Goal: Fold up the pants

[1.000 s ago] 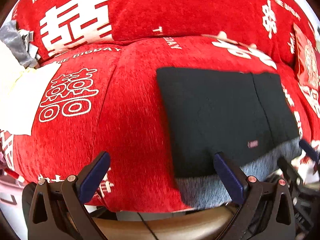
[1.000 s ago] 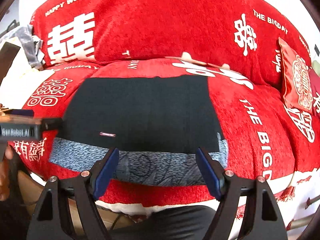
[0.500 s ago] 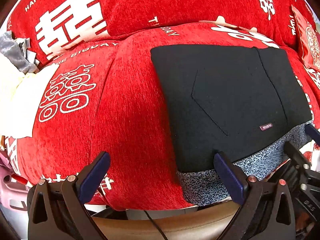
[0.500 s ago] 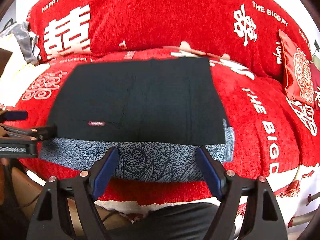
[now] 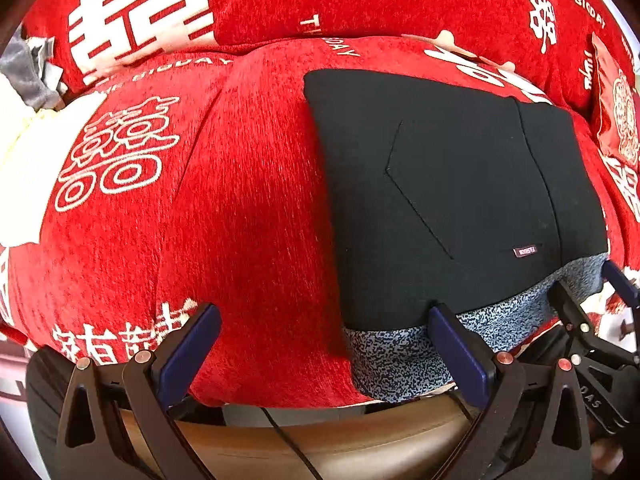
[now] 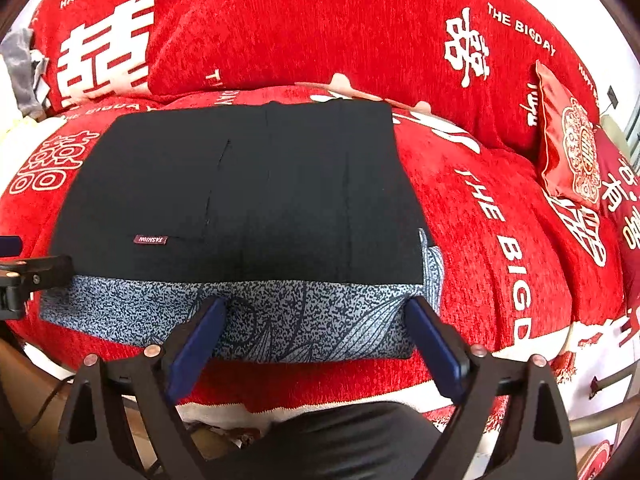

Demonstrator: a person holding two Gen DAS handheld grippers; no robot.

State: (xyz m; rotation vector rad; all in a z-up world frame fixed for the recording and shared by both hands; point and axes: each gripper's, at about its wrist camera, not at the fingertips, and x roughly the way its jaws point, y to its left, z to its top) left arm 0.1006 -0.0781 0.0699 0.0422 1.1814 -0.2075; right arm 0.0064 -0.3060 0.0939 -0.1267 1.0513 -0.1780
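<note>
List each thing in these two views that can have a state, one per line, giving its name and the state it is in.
black pants: folded into a flat rectangle, lying on the sofa
patterned waistband: showing along the near edge, flat
left hand-held gripper: open, holding nothing
right hand-held gripper: open, holding nothing
red sofa cover: spread over the seat
red cushion: leaning on the backrest

Bright even daylight, both views sharp at centre, heavy fisheye bowing with dark vignette in the corners, soft shadow on the red sofa cover (image 5: 248,216) left of the black pants (image 5: 452,184), whites at left edge blown out
</note>
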